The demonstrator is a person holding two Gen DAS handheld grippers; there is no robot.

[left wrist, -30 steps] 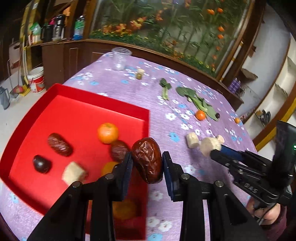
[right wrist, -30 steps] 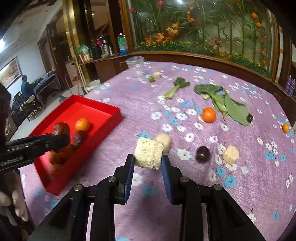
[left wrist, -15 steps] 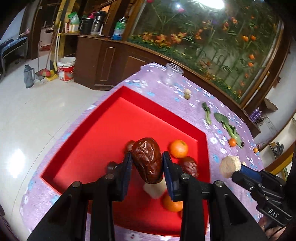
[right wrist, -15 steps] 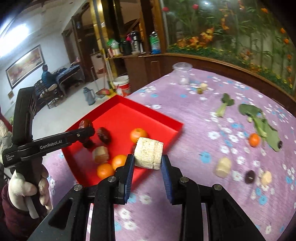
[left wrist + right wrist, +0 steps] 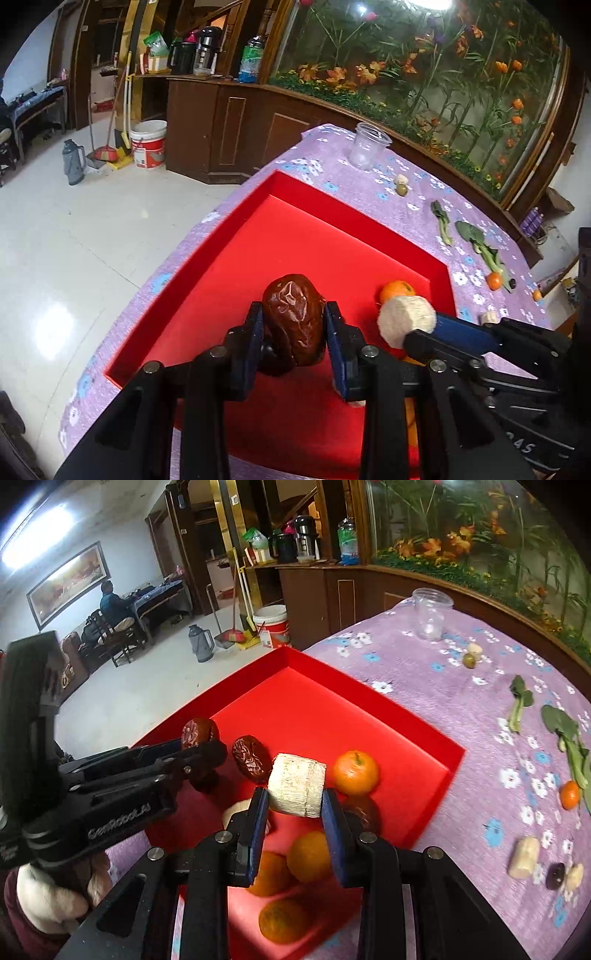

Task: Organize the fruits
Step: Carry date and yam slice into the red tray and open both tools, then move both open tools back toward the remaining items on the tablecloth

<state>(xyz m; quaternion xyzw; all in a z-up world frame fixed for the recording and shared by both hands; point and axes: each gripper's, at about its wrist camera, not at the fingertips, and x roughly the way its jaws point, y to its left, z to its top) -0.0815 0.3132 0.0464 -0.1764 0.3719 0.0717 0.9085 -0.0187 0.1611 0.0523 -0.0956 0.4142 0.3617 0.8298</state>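
Red tray [image 5: 417, 720] holding oranges [image 5: 355, 771] and dates [image 5: 251, 757]. Left gripper [image 5: 293, 341] pinching a date [image 5: 293, 317], right gripper [image 5: 295, 814] pinching a pale chunk [image 5: 297, 784], both now moved over the tray.

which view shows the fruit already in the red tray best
The right wrist view: oranges and a dark date lie open in the red tray. In the left wrist view the grippers hide all but one orange.
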